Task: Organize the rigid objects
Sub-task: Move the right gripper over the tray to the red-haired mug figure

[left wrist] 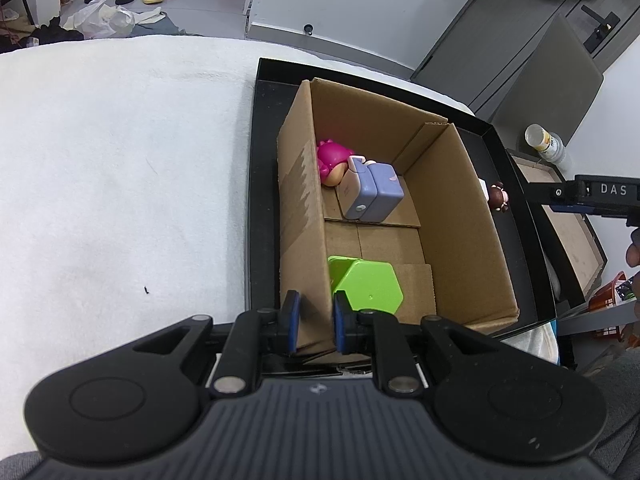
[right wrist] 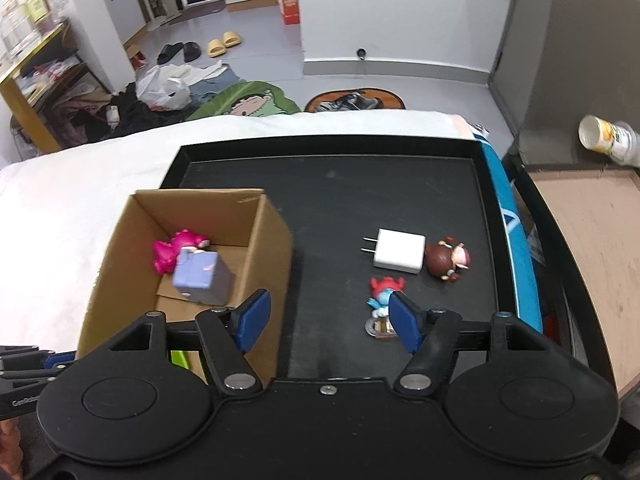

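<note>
Clamping the near left wall of the cardboard box [left wrist: 308, 208], the left tongs [left wrist: 316, 322] stand with one blue pad outside the wall and one inside it, pressed together on the cardboard. The right tongs [right wrist: 326, 322] hang apart over the black tray [right wrist: 332, 184], with nothing between the pads; no earlier picture is given to compare. Just past the right pad of these tongs stands a small blue figure with red hair [right wrist: 384, 294], partly hidden by the pad. A little further on the tray lies a white charger [right wrist: 400, 256] with its two prongs pointing left, and a brown figure [right wrist: 446, 260] lies touching its right side. The box sits on the left part of the tray. Inside it, at the far end, a pink figure [left wrist: 332, 160] lies against the left wall, and a lilac cube-shaped thing [left wrist: 370, 190] lies just beside it. At the near end of the box rests a green hexagonal piece [left wrist: 370, 286]. The tray lies on a white cloth [left wrist: 120, 160] that covers the counter.
</note>
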Tool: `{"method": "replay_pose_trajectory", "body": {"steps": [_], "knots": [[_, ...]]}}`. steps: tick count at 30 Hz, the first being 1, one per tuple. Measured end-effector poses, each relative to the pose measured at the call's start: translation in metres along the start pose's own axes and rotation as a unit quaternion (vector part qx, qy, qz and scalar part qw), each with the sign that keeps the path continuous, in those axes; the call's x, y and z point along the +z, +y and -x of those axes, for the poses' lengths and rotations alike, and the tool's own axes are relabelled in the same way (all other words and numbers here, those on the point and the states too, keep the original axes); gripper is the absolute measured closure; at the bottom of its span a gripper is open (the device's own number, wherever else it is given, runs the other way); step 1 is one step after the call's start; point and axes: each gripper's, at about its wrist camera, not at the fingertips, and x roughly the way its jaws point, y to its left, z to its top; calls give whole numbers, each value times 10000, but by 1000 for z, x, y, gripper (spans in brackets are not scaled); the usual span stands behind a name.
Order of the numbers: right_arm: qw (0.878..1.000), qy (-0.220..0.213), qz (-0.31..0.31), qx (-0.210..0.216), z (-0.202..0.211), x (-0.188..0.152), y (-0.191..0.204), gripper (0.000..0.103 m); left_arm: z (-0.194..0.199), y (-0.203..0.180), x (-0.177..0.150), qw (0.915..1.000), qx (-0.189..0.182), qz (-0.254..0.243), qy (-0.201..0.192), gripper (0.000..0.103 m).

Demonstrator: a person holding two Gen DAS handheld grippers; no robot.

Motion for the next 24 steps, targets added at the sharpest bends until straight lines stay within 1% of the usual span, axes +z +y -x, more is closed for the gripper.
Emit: {"method": "replay_pose_trajectory", "body": {"steps": [2,5,8,11,24], "knots": [[9999,42,-110,3,-5,-1,-7,36,0,0,0,10000,9,-3,1,87],[9995,101,-294,-9,-12,-3,-20,30,1,-1,0,10000,30,-17,-2,87],[9992,133,-385,-58,-24,-6,-32,30,1,-2,0,10000,47,-30,-5,87],[9982,267,-523,-73,-38,-12,-40,30,1,-2,0,10000,54,-32,2,87],[9970,667,-394,-56,-81,-4,-42,30,-3,-4,1,10000,84,-31,44,87]]}}
